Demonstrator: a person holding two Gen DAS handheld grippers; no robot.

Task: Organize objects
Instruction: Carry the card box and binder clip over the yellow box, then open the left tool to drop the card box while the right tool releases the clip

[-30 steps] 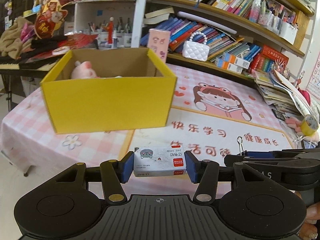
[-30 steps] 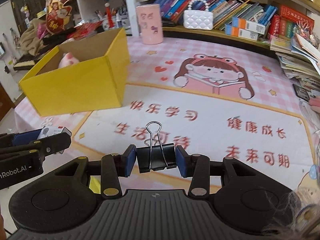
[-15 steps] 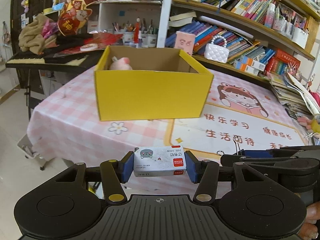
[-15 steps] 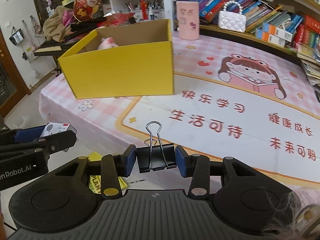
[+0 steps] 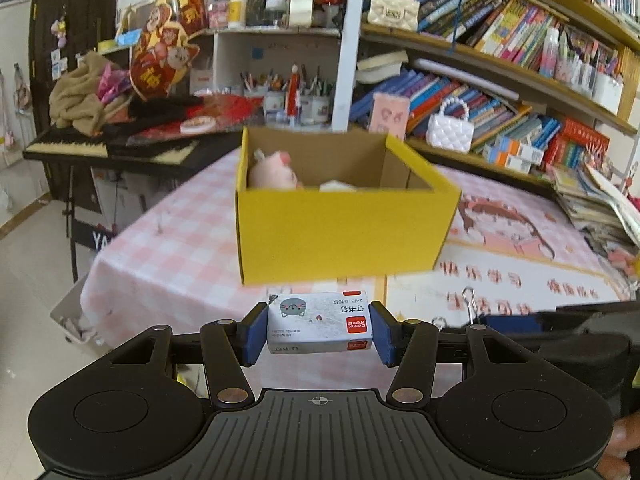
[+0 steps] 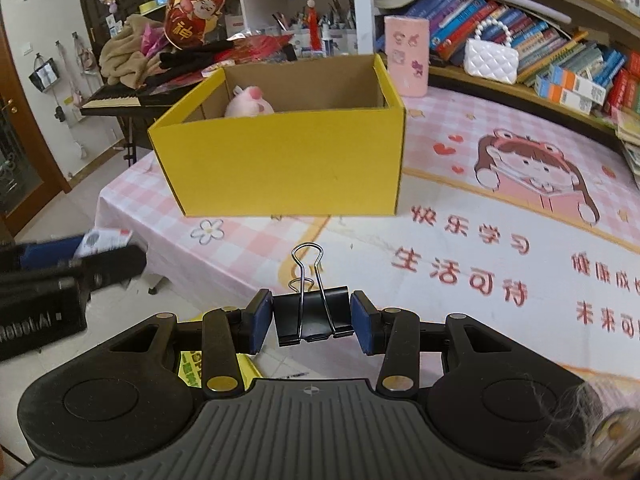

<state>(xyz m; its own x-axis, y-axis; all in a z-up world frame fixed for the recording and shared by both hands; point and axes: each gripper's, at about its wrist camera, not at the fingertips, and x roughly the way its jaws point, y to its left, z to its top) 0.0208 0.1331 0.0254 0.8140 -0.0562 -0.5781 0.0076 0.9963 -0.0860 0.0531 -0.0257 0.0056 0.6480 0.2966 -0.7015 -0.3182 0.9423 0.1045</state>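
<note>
Yellow box (image 5: pixel 344 236) now centred, farther off

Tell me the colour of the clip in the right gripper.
Black binder clip with silver wire handles, clearest in the right wrist view.

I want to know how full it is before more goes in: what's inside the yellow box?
Inside the yellow box: a pink plush toy and something white. The front wall hides the floor.

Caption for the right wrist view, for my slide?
Right gripper holds a black binder clip before the yellow box.
</note>
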